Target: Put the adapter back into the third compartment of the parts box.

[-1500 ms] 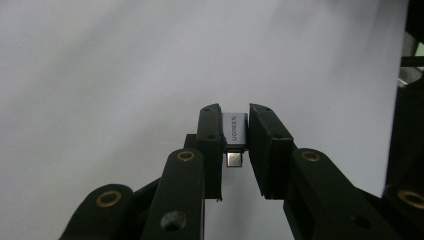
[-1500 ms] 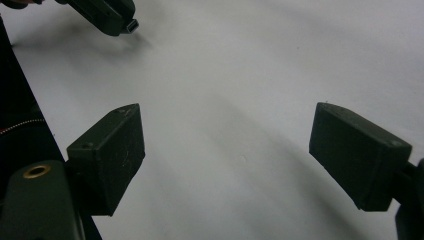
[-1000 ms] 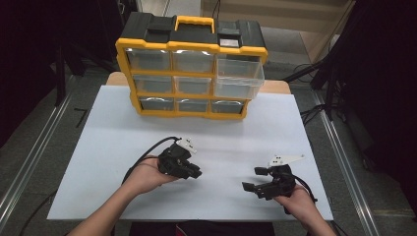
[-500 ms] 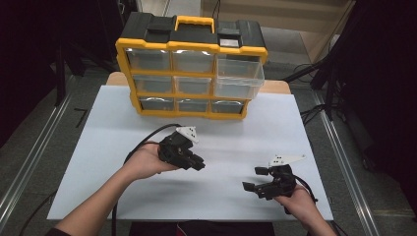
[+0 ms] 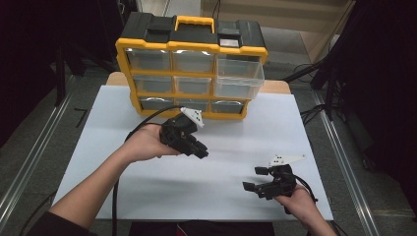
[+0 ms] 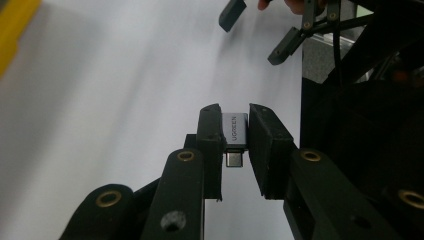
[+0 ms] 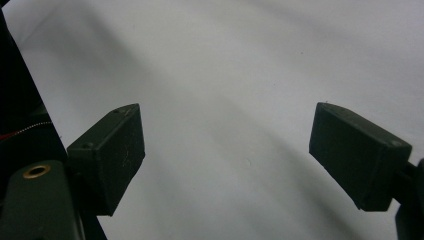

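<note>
Grey metal shows between the jaws of the left gripper [image 6: 235, 135]: a small adapter [image 6: 234, 133] with "UGREEN" printed along its side, its plug end pointing back toward the camera. The jaws are closed on it from both sides, and it hangs above the white table top [image 6: 125, 100] without touching it.

From the high view, the left gripper [image 5: 199, 149] is held up over the middle of the white table [image 5: 98, 123], just in front of a yellow and black drawer cabinet [image 5: 192, 49]. The left hand [image 5: 145, 142] wraps its body, and a black cable [image 5: 147, 118] loops away behind it. One clear drawer [image 5: 239, 78] on the cabinet's right side is pulled out past the others.

Well apart from it, near the table's front right corner, the right hand [image 5: 297, 201] holds the right gripper [image 5: 255, 179] low over the table. In the right gripper view its jaws stand wide apart with nothing between them, the right gripper [image 7: 230, 155] looking down on bare white surface.
</note>
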### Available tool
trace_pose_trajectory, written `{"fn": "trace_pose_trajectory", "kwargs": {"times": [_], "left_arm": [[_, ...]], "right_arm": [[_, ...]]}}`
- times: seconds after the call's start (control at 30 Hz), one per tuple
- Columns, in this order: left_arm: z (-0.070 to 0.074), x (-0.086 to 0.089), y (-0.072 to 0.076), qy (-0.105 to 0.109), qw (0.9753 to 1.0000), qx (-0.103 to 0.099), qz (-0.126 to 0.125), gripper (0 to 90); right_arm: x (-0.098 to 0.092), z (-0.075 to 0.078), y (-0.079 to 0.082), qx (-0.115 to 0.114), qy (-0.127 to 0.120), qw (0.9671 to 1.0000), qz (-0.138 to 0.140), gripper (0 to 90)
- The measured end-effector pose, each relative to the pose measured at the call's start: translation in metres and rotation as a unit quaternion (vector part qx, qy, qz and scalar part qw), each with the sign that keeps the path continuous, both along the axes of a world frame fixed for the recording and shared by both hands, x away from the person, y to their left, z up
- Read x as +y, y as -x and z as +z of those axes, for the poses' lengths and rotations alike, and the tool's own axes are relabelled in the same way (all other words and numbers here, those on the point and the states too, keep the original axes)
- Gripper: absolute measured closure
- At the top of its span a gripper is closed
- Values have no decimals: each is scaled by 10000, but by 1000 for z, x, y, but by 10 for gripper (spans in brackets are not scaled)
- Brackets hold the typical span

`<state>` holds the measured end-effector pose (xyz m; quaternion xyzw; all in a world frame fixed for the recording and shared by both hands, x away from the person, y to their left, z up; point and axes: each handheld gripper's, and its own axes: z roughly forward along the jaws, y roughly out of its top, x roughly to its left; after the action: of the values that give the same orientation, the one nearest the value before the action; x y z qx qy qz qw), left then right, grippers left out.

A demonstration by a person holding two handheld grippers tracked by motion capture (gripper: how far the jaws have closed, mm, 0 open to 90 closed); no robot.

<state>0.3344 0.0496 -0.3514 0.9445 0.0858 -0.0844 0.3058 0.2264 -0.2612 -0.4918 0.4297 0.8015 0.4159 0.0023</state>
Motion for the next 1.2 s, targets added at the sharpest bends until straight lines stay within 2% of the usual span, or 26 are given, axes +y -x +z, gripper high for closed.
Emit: {"fn": "trace_pose_trajectory", "kwargs": {"times": [0.33, 0.57, 0.7, 0.8, 0.83, 1.2], "left_arm": [[29, -2, -15, -80, 9999, -100, -36, 773], [47, -6, -23, 28, 10000, -87, -14, 773], [64, -11, -28, 25, 9998, -203, -37, 773], [70, -13, -29, 32, 9996, -265, -51, 773], [78, -14, -30, 48, 9995, -310, -16, 773], [113, -16, -42, 59, 9990, -440, 106, 773]], "right_arm": [[0, 0, 0, -15, -6, 10000, -2, 129], [0, 1, 0, -28, -7, 10000, -6, 129], [0, 0, 0, -25, -13, 10000, 12, 129], [0, 1, 0, -27, -19, 10000, 10, 129], [0, 1, 0, -26, -18, 10000, 15, 129], [2, 2, 1, -66, -62, 9999, 115, 129]]}}
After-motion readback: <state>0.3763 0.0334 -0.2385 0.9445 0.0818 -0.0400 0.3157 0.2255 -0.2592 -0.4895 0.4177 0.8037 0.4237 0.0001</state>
